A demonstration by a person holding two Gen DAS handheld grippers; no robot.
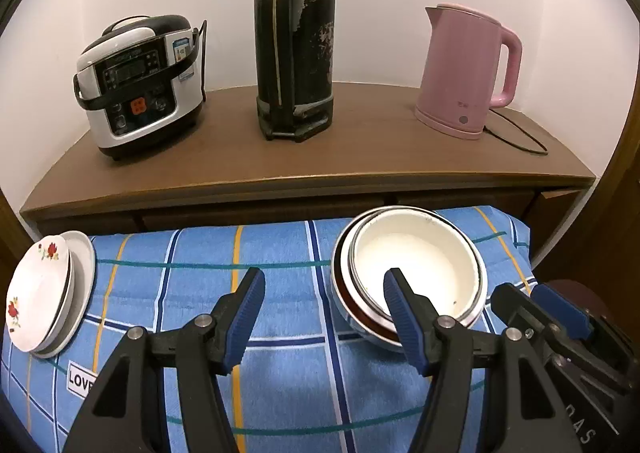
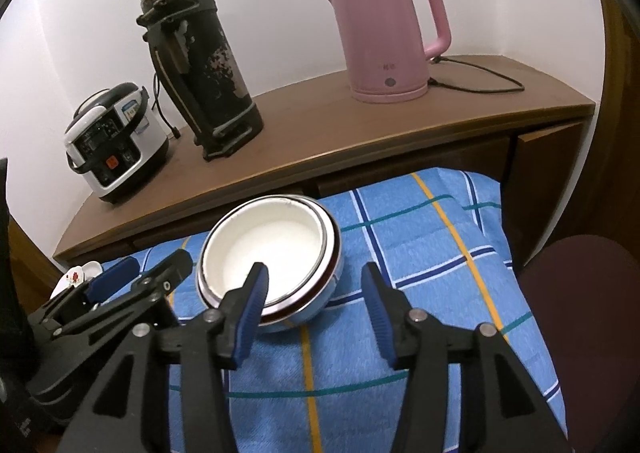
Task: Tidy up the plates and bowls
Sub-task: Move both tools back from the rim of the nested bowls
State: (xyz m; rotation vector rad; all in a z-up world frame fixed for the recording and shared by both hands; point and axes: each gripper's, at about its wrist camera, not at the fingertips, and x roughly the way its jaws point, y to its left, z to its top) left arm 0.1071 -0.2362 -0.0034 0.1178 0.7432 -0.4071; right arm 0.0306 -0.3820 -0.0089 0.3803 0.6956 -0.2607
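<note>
Left tongs (image 1: 324, 295) agape, right tongs (image 2: 316, 289) agape

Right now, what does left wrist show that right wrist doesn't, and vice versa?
Left wrist only: the plate stack in full, flowered plate on top, at the cloth's left edge; a LOVE label on the cloth; the right gripper from the side. Right wrist only: the left gripper from the side, which hides most of the plates; more of the dark round seat at right. Both: nested bowls on the blue checked cloth, plus cooker, black flask and pink kettle on the wooden counter. Both grippers open, holding nothing.
</note>
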